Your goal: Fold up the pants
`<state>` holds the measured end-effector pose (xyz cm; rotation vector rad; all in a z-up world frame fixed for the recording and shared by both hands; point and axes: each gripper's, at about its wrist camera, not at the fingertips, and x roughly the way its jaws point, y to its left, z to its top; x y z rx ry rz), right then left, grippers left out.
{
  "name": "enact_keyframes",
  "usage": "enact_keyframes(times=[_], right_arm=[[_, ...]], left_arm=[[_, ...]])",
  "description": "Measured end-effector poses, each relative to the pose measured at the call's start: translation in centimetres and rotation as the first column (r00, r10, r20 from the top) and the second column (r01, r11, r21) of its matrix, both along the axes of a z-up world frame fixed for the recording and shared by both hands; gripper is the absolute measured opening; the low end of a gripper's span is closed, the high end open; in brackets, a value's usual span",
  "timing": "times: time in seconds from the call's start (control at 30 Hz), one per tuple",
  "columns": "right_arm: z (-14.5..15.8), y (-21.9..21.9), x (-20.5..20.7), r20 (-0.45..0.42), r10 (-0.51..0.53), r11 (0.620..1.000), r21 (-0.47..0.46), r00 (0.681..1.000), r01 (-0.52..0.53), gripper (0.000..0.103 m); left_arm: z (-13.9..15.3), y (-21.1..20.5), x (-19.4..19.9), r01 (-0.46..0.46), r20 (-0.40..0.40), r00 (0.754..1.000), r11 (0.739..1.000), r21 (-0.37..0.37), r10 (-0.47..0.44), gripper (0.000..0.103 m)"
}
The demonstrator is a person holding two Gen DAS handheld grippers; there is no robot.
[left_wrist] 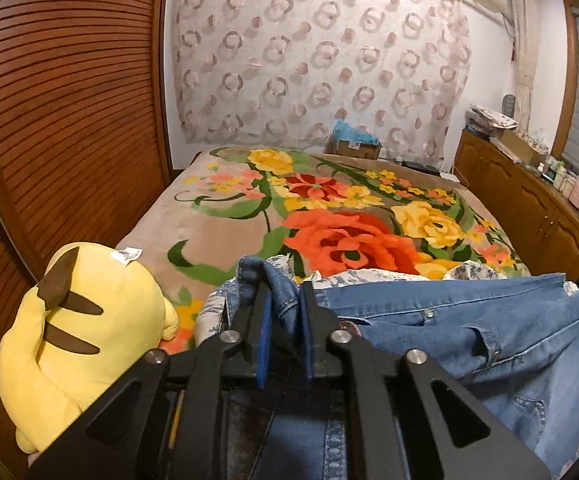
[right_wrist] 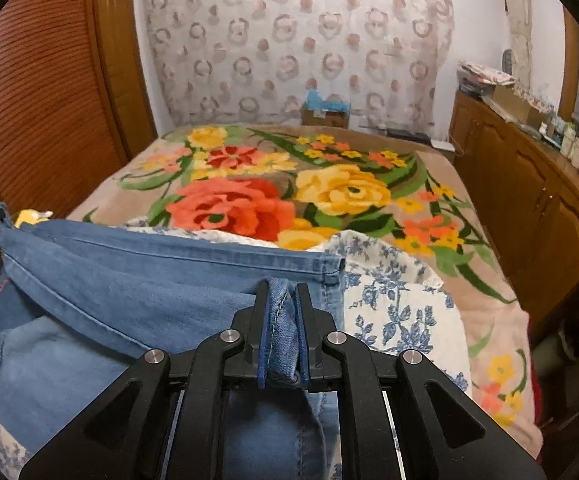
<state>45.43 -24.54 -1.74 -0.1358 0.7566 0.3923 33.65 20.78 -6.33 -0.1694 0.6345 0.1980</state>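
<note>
Two grippers, left gripper (left_wrist: 285, 300) and right gripper (right_wrist: 283, 300), each have jaws clamped on denim; the pants (left_wrist: 469, 320) stretch crosswise between them, hanging just ahead over the bed (left_wrist: 217, 220).

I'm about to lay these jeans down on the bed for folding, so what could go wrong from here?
1. The left gripper pinches only a bunched corner of the jeans; it could slip out.
2. The floral cloth beneath may wrinkle or drag along.
3. The yellow plush toy sits close on the left, so the denim might land on it.
</note>
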Motion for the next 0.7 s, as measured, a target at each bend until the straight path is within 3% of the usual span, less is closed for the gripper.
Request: enact_keyframes(times=[0.07, 0.13, 0.27, 0.47, 0.7], right_arm=[[0.2, 0.0, 0.0, 0.006, -0.011, 1.000, -0.019, 1.000, 0.011, 0.015], [0.4, -0.1, 0.0, 0.017, -0.024, 0.999, -0.030, 1.000, 0.025, 0.026], [1.1, -0.2, -0.6, 0.040, -0.032, 0.999, -0.029, 0.999, 0.033, 0.037], [1.9, 2.6, -2.5, 0.058, 0.100, 0.995, -0.016, 0.993, -0.099, 0.056], [-0.3, 7.8, -2.9, -0.007, 0.268, 0.959, -0.095, 0.963, -0.268, 0.057]], left_arm=[[0.4, -0.2, -0.6, -0.025, 0.014, 1.000, 0.999, 0.037, 0.024, 0.033], [0.8, -0.5, -1.2, -0.009, 0.026, 1.000, 0.999, 0.043, 0.008, 0.043], [1.2, -0.8, -2.1, 0.018, 0.024, 1.000, 0.999, 0.028, -0.018, 0.051], [1.4, -4.6, -3.3, 0.155, 0.009, 0.988, 0.988, 0.001, -0.155, 0.052], [0.0, -10.0, -4.1, 0.315, -0.049, 0.948, 0.949, -0.003, -0.314, 0.052]])
